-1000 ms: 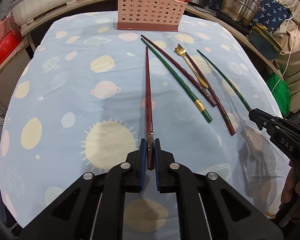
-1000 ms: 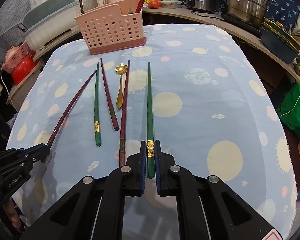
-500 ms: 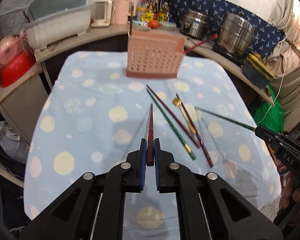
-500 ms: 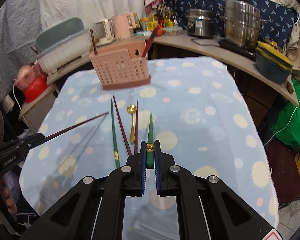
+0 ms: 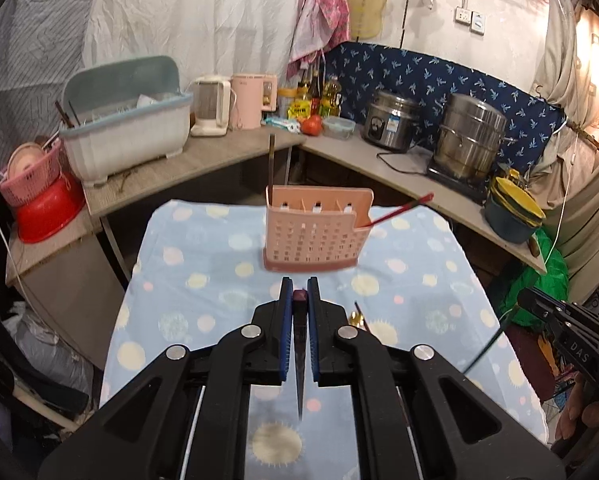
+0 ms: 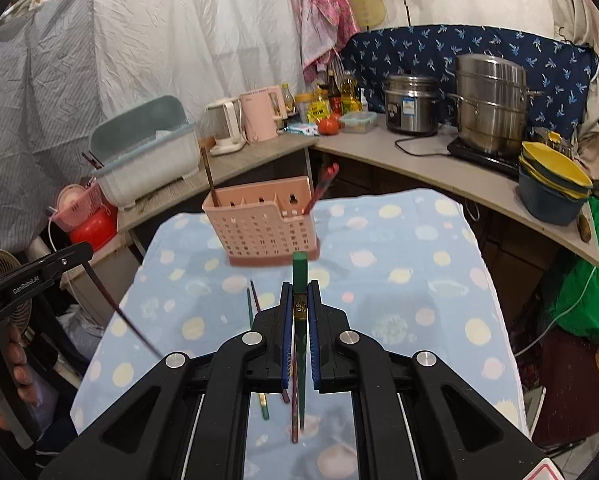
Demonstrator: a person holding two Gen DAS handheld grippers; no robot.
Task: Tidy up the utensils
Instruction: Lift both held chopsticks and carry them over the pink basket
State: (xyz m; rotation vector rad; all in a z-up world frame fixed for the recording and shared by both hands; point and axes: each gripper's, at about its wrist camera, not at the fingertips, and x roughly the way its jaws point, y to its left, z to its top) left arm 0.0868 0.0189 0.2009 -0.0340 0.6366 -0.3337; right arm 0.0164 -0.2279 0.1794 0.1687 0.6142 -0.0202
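Firstly, table (image 5: 179,280): covered in a pale blue cloth with spots and planets, counters behind it on the far side.
Pink utensil holder (image 5: 313,236): perforated, standing at the far middle of the table; one dark stick upright at its left end, one red chopstick (image 5: 399,210) leaning out to the right.
Left gripper (image 5: 299,300): raised above the near table, clamped on a dark red chopstick (image 5: 299,360) whose tip hangs down toward the cloth.
Right gripper (image 6: 299,304): likewise raised, clamped on a green chopstick (image 6: 299,272) near its gold band, thick end pointing up and away.
Loose pieces on the cloth: a green chopstick (image 6: 250,304) and dark red ones lying under the right gripper; a gold spoon (image 5: 355,317), mostly hidden.
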